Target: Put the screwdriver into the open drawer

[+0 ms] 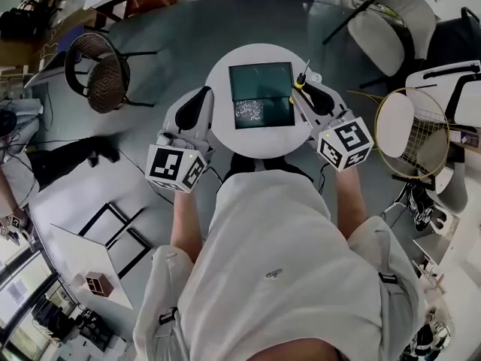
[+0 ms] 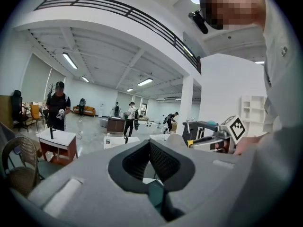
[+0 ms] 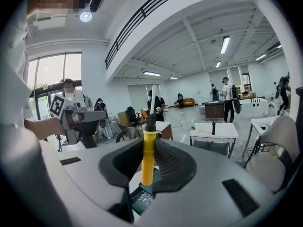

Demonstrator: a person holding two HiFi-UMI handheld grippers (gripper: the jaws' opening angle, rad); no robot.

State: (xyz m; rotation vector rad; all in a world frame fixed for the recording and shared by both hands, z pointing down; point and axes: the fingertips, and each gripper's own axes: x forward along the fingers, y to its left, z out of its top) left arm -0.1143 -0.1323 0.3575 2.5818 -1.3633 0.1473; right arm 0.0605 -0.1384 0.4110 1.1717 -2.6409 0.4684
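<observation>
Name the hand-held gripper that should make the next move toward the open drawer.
Right: the right hand-held gripper grips the screwdriver beside the open drawer; the left hand-held gripper is shut and holds nothing.

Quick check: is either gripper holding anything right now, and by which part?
The right gripper grips the screwdriver by its yellow handle; the left gripper is shut on nothing.

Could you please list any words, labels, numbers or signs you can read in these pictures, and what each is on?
No words or numbers are readable in any view.
Cube on the left gripper and cube on the right gripper: black-and-white square markers only, no lettering.
Small mark on the person's shirt: too small to read.
</observation>
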